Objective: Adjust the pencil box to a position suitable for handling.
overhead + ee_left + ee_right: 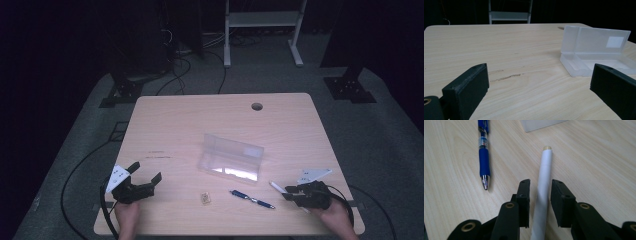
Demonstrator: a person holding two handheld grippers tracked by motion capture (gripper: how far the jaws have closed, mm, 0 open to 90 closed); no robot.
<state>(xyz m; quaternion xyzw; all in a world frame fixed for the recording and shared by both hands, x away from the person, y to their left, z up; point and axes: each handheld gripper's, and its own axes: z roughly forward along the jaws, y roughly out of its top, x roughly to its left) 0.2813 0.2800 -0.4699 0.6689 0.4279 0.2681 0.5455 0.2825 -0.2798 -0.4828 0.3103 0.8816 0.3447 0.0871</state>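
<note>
A white pen lies on the wooden table near its front right edge. My right gripper straddles it, one jaw on each side. A thin gap shows on the left side, so the pads do not clamp it. In the high view this gripper sits low at the table's front right, with the white pen poking out toward the middle. My left gripper rests at the front left, and its jaws stand wide open with nothing between them.
A blue pen lies just left of the right gripper, also in the right gripper view. A clear plastic case stands open mid-table, ahead of the left gripper. A small tan object lies near the front edge. A cable hole is at the back.
</note>
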